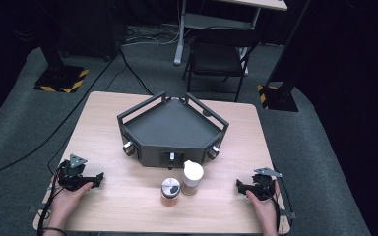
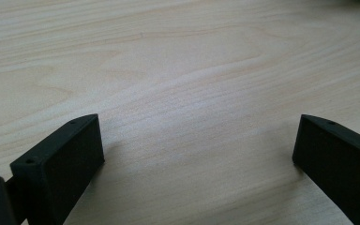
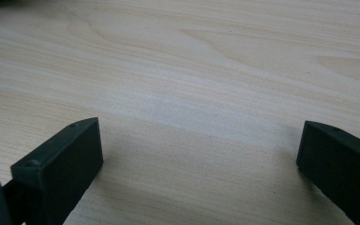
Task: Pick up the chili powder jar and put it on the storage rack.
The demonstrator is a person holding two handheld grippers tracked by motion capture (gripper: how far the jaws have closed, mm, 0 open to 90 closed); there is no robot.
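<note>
Both my left gripper point(image 1: 97, 178) and right gripper point(image 1: 239, 185) gape wide, empty, low in frame. Between them, centre-bottom, stand a short silver-lidded jar point(image 1: 170, 191) and taller white-capped jar point(image 1: 193, 178): probably light, rigid, slippery; I'd grip their sides.

Your high view looks forward and down from above your side of the surface point(image 1: 128, 206), far enough back to take in the whole top, the dark tray point(image 1: 172, 129) at its middle, and the floor and chair point(image 1: 219, 51) beyond. Each tool-mounted camera sits low and very close to the wood — the left tool point(image 2: 194, 150) view faces along its two spread jaws over bare grain, and the right tool point(image 3: 197, 150) view does the same. What all three share is the pale surface: the high view shows the left tool point(image 1: 81, 176) and right tool point(image 1: 256, 186) resting near its front corners, where the close views look.
</note>
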